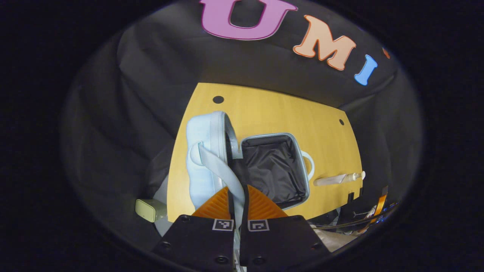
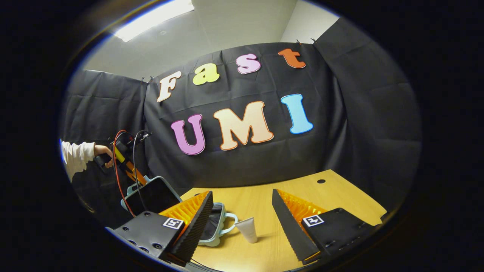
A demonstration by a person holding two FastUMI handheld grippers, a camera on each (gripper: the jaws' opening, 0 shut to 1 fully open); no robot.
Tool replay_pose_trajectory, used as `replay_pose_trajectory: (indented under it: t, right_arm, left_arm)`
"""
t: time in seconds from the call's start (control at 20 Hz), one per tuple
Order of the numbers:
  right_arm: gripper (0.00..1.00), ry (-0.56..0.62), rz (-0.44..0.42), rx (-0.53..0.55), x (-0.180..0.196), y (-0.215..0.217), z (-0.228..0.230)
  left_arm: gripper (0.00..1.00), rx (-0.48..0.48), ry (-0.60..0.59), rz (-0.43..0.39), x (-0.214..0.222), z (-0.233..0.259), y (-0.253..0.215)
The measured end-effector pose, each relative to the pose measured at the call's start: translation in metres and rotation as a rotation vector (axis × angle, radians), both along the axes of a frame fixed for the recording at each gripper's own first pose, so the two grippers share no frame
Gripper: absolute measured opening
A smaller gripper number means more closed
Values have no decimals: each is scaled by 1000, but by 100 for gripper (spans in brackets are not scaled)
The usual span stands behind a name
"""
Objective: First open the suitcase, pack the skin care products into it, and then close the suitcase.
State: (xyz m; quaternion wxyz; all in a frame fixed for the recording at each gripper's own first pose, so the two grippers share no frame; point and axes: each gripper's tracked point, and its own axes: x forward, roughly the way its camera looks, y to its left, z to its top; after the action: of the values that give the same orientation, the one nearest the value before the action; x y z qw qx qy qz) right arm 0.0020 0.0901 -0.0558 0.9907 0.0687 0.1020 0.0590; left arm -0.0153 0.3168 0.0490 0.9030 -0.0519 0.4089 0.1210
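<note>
Left claw (image 1: 238, 206): fingers pressed nearly together, pinching the pale grey strap (image 1: 221, 170) of the suitcase lid (image 1: 206, 151) between ridged, wedge-shaped pads. One suitcase (image 1: 274, 170), pale blue hard shell with rounded corners, lying open near the tabletop's (image 1: 272, 113) left edge; lid raised upright, base flat. Base is lined in crinkled black fabric, nothing visible inside. One loop handle (image 1: 309, 164) on the base's outer side. One cream tube (image 1: 336, 179) lies flat on the wood-grain tabletop just beyond the handle, apart from the case.

Right claw (image 2: 242, 215): spread wide, holding nothing. One tube (image 2: 247, 229) seen between its fingers, on the tabletop beside the suitcase handle (image 2: 228, 223). One hand (image 2: 103, 153), white sleeve, holds the other claw's grip above the raised lid.
</note>
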Motion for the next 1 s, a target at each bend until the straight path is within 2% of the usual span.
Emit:
replay_pose_trajectory:
  t: [0.2,0.35,0.4,0.45,0.55,0.6,0.7,0.9,0.95,1.0]
  right_arm:
    - [98,17,-4,-1,3,12,-7]
    - [98,33,-14,13,6,19,-13]
    - [95,34,-18,19,8,20,-13]
    - [98,36,-24,19,10,19,-13]
    - [95,41,-44,15,16,15,-12]
    - [98,39,-54,19,19,14,-11]
    - [98,34,-78,13,25,10,-8]
    - [98,45,-100,-10,38,5,-8]
    - [95,46,-100,-12,41,6,-8]
    - [98,48,-97,-17,44,8,-9]
  left_arm:
    - [0,-10,-35,81,-17,-15,63]
    - [0,-16,-37,141,-27,-44,113]
    - [0,-26,-39,161,-28,-54,126]
    - [0,-48,-49,172,-27,-65,137]
    - [0,-72,-66,187,-28,-89,159]
    - [0,-92,-76,187,-27,-100,166]
    - [0,-105,-97,197,-22,-120,184]
    - [0,-137,-109,192,-17,-148,201]
    - [0,-147,-113,193,-16,-153,203]
    - [0,-152,-114,190,-16,-159,207]
